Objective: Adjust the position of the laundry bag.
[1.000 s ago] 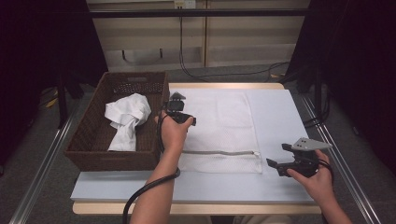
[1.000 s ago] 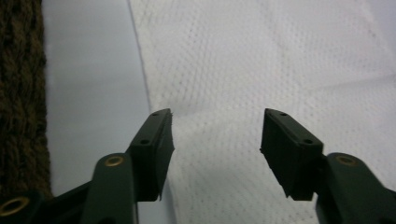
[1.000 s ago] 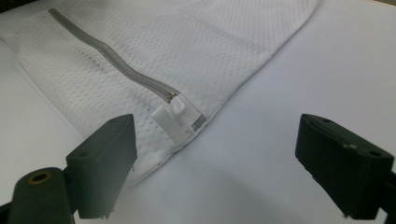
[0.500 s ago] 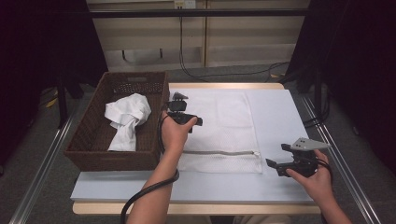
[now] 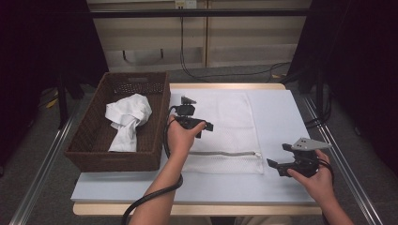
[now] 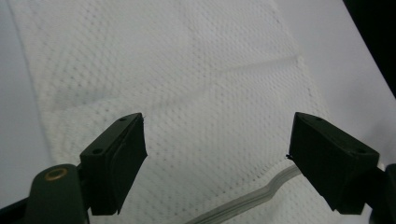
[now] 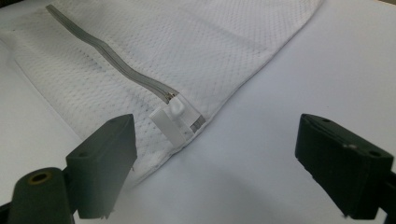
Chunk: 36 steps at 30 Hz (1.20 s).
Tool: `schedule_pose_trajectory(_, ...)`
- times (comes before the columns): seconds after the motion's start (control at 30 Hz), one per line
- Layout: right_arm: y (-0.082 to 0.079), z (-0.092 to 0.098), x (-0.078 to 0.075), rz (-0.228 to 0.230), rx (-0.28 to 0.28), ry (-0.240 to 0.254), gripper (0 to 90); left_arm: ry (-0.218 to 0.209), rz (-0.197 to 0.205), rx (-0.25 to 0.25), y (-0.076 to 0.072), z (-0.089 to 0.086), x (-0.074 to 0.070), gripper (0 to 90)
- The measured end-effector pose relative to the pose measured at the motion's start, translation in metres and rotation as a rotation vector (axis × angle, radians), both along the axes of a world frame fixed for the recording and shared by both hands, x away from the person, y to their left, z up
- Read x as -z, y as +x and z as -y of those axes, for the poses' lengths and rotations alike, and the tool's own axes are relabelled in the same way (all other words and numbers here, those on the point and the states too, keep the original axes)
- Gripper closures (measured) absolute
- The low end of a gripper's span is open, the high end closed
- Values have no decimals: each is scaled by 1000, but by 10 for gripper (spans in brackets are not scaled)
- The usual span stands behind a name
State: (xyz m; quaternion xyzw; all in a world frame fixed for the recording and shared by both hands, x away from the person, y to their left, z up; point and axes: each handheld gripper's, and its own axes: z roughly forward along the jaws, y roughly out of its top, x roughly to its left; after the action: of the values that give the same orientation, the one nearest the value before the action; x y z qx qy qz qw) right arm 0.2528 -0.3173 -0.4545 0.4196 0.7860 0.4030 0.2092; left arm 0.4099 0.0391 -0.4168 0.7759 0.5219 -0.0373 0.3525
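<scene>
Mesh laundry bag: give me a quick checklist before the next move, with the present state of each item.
1. Mesh laundry bag lies flat on the table: ok.
2. Zipper looks closed along its length, pull tab at the corner: ok.
3. Left gripper jaws wide apart after just opening, nothing between them, over the mesh: ok.
4. Right gripper open, with the pull tab ahead of its jaws but not yet between them: ok.
5. White cloth sits in the wicker basket, ready for picking: ok.
6. Whether the bag is empty inside: cannot tell.
</scene>
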Motion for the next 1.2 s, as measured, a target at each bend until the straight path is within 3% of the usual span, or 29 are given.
schedule_pose_trajectory(0.33, 1, 1, 1, -1, 9, -1, 132, -12, -8, 41, -6, 10, 6, 157)
schedule_pose_trajectory(0.57, 2, 0, 1, -2, 7, 2, 166, -29, -9, 43, -11, 14, 9, 139)
schedule_pose_trajectory(0.6, 3, 0, 0, -5, 11, 5, 229, -21, -7, 57, -11, 12, 9, 132)
schedule_pose_trajectory(0.67, 3, -1, -1, -8, 12, 10, 238, -42, -8, 52, -13, 13, 11, 129)
schedule_pose_trajectory(0.93, 10, -5, -1, -42, 38, 17, 346, -31, -5, 79, -17, 12, 11, 101)
schedule_pose_trajectory(1.03, 12, -5, -1, -44, 48, 18, 379, -50, 4, 70, -19, 11, 9, 101)
schedule_pose_trajectory(1.2, 17, -8, 0, -96, 75, 35, 514, -55, 5, 74, -21, 11, 8, 92)
